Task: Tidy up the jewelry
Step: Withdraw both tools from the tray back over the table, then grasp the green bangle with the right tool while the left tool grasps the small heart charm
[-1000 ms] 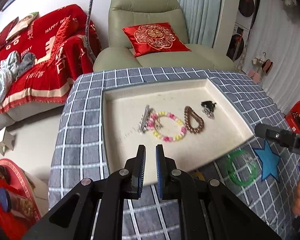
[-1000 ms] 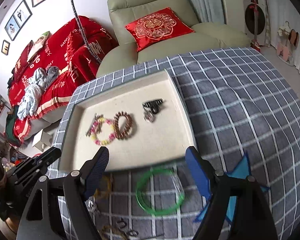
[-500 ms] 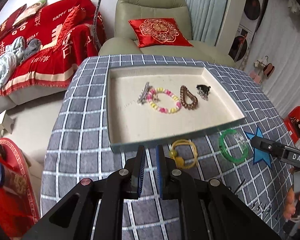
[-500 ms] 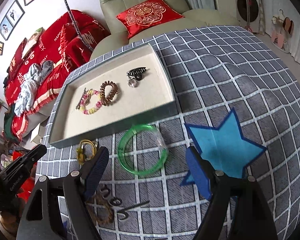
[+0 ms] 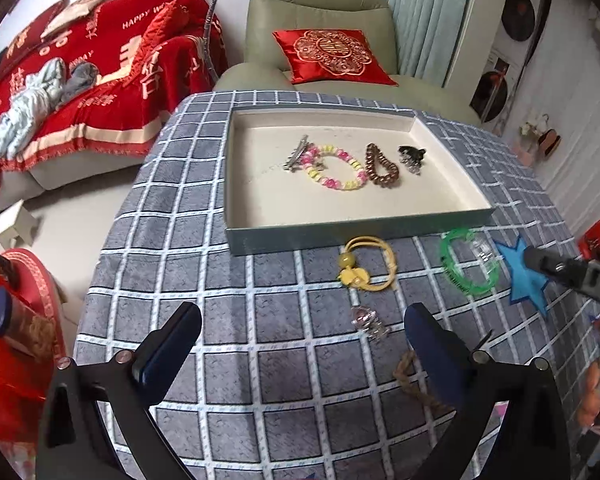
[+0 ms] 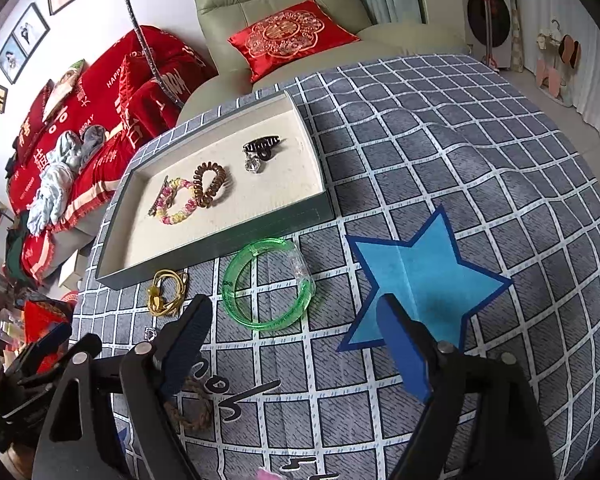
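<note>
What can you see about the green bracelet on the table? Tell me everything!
The green bangle is a see-through ring that looks like shiny plastic, bright green most of the way round with one clear, colourless stretch on its right side. It lies flat on the checked tablecloth, just in front of the tray, between the yellow cord bracelet and the blue star. No gripper touches it.

A soft, matt checked cloth (image 5: 260, 320) covered the surface. The tray (image 5: 340, 236) had a matt, felt-like cream lining. The green bangle (image 6: 268, 284) looked like glossy translucent plastic, the star (image 6: 420, 276) like matt felt, the cushion (image 5: 332, 56) like shiny satin.
</note>
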Tool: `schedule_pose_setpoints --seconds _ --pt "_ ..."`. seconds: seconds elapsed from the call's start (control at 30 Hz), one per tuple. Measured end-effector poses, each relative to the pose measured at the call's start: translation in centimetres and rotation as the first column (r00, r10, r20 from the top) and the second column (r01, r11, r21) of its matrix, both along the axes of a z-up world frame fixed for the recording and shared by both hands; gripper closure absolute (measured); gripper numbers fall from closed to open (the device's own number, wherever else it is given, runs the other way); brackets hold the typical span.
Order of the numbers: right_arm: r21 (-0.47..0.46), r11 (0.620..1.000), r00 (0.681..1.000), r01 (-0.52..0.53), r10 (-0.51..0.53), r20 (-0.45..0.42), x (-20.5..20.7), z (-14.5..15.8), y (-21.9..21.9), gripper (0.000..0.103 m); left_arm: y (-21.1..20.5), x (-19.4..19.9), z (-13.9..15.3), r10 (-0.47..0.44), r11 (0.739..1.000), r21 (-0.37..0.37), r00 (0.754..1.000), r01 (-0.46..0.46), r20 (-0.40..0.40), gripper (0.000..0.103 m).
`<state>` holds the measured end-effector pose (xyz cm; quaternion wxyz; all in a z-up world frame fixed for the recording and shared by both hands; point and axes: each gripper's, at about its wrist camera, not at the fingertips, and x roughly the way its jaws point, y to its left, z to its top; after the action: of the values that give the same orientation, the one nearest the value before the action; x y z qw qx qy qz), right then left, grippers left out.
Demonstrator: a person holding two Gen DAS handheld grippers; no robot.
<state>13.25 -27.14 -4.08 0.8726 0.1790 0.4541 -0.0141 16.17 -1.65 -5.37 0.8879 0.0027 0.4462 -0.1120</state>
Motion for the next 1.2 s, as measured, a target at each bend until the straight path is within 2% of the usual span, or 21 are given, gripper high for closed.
schedule_pose_setpoints --seconds 0.1,0.2,0.5,0.67,1.07,1.2 --pt "0.017 1.000 1.000 -0.011 0.011 0.022 -0.4 0.1 0.0 0.000 -0.2 0.1 -1.1 -0.001 1.000 0.013 1.000 0.001 -0.018 0.000" --pt "0.029 0.999 1.000 -0.025 0.025 0.003 -0.5 0.0 0.2 0.000 0.1 0.3 -1.5 0.005 1.000 0.020 0.999 -0.004 -0.045 0.000" --pt "-0.035 0.999 0.997 -0.030 0.027 -0.075 -0.7 -1.1 0.1 0.000 0.1 0.5 -2.8 0.001 1.000 -0.002 0.992 -0.001 -0.123 0.000" --pt "-0.109 0.994 0.996 -0.031 0.021 -0.090 -0.5 -1.7 0.5 0.000 -0.9 0.8 -2.8 -0.003 1.000 -0.019 0.990 0.000 -0.138 0.000" --pt "-0.147 0.989 0.995 -0.027 0.012 -0.101 0.6 -2.4 0.0 0.000 -3.2 1.2 -3.6 0.013 1.000 -0.014 0.985 -0.015 -0.174 0.000" --pt "-0.166 0.985 0.994 -0.037 0.018 -0.112 1.3 -2.8 0.1 0.000 -3.8 1.5 -3.9 0.022 1.000 0.010 0.985 -0.020 -0.173 0.000"
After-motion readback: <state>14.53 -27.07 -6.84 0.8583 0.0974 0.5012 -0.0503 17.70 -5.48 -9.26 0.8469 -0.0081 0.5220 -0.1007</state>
